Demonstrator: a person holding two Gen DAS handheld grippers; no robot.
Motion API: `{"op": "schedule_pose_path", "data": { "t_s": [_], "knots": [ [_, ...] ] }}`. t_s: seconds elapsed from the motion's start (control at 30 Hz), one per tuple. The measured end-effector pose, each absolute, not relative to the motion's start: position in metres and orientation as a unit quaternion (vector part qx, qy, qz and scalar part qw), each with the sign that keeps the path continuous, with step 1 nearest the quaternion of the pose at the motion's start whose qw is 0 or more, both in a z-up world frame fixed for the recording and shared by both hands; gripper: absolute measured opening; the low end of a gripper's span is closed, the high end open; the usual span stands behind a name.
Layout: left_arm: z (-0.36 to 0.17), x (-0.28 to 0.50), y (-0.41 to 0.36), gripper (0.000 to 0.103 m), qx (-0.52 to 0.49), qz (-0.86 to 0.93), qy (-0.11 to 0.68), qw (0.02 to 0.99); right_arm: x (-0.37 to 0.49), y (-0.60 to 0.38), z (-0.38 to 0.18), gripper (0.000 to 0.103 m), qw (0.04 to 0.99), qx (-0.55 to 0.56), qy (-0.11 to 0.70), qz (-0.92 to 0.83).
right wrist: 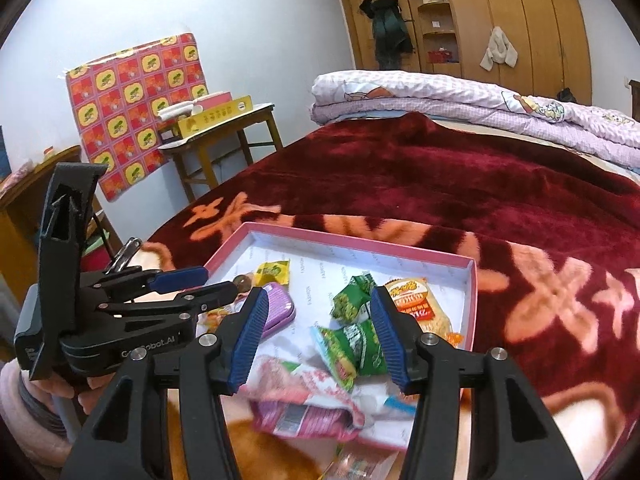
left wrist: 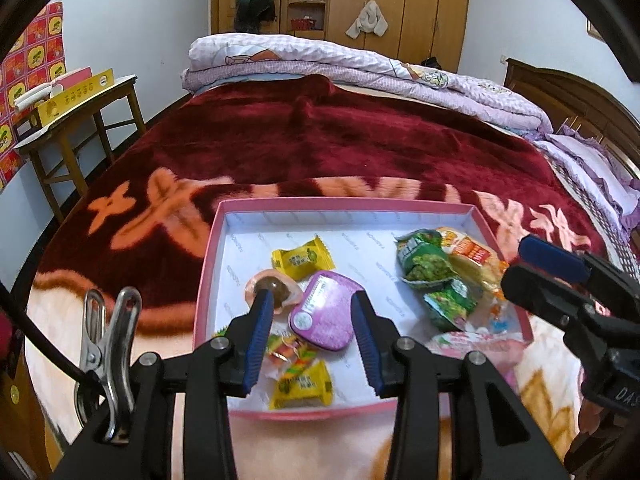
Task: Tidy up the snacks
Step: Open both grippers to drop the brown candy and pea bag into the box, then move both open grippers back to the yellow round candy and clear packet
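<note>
Both pairs of blue-padded fingers stand apart with nothing pinched between them. The left gripper (left wrist: 312, 316) hangs above the near left part of the pink box (left wrist: 352, 203); the right gripper (right wrist: 320, 326) hangs above its near right part.

Only the left wrist view shows a metal spring clip (left wrist: 108, 344) at eight o'clock, clamped on a black cable, and two yellow candy packets (left wrist: 302, 258) in full, one at twelve o'clock of the fingers, the other low at six. The right gripper enters that view at three o'clock as a dark shape with one blue pad. Only the right wrist view shows the left gripper from the side at nine o'clock, a hand and a pink sleeve (right wrist: 24, 412) beneath it, and a pink-and-white snack bag (right wrist: 308, 412) at six o'clock, spilling over the box's near edge.

Around the box lies a dark red blanket (left wrist: 320, 136) with peach flowers; folded lilac quilts (left wrist: 360, 68) sit at twelve o'clock, a wooden wardrobe (left wrist: 420, 0) behind them, and a wooden side table (left wrist: 80, 120) with a yellow carton at ten o'clock.

In the left wrist view a purple tin (left wrist: 326, 312) sits in the gap between the pads, untouched, with a brown sweet in a clear cup (left wrist: 272, 290) partly behind the left pad. In the right wrist view green snack packets (right wrist: 352, 332) lie between the pads, below them, and an orange packet (right wrist: 416, 304) shows at one o'clock, partly hidden by the right pad.
</note>
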State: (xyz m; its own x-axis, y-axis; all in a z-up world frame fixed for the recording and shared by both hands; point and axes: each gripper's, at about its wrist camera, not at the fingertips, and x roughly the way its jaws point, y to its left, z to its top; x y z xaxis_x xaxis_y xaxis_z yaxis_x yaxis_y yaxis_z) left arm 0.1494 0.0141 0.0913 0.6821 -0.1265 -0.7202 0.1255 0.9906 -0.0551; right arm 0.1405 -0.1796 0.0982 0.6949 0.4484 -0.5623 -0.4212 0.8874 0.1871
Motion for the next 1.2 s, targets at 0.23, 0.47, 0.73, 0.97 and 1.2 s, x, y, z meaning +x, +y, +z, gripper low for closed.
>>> {"op": "schedule_pose_path", "data": {
  "t_s": [0.23,0.47,0.73,0.97,1.2],
  "knots": [
    [0.095,0.128,0.008,0.042,-0.002,-0.078,0.393,0.916,0.122,-0.186,0.099,0.054,0.921,0.027,0.312,0.231],
    [0.09,0.107,0.002,0.042,-0.012,-0.079,0.397,0.914,0.104,-0.195,0.098,0.054,0.921,0.036,0.317,0.223],
    [0.082,0.086,-0.007,0.042,-0.015,-0.085,0.408,0.909,0.084,-0.208,0.092,0.054,0.921,0.041,0.328,0.206],
    [0.076,0.07,-0.023,0.042,-0.01,-0.097,0.417,0.904,0.073,-0.22,0.082,0.054,0.918,0.046,0.345,0.192],
    [0.068,0.062,-0.043,0.042,-0.001,-0.109,0.431,0.896,0.07,-0.234,0.072,0.054,0.916,0.052,0.358,0.174]
  ]
}}
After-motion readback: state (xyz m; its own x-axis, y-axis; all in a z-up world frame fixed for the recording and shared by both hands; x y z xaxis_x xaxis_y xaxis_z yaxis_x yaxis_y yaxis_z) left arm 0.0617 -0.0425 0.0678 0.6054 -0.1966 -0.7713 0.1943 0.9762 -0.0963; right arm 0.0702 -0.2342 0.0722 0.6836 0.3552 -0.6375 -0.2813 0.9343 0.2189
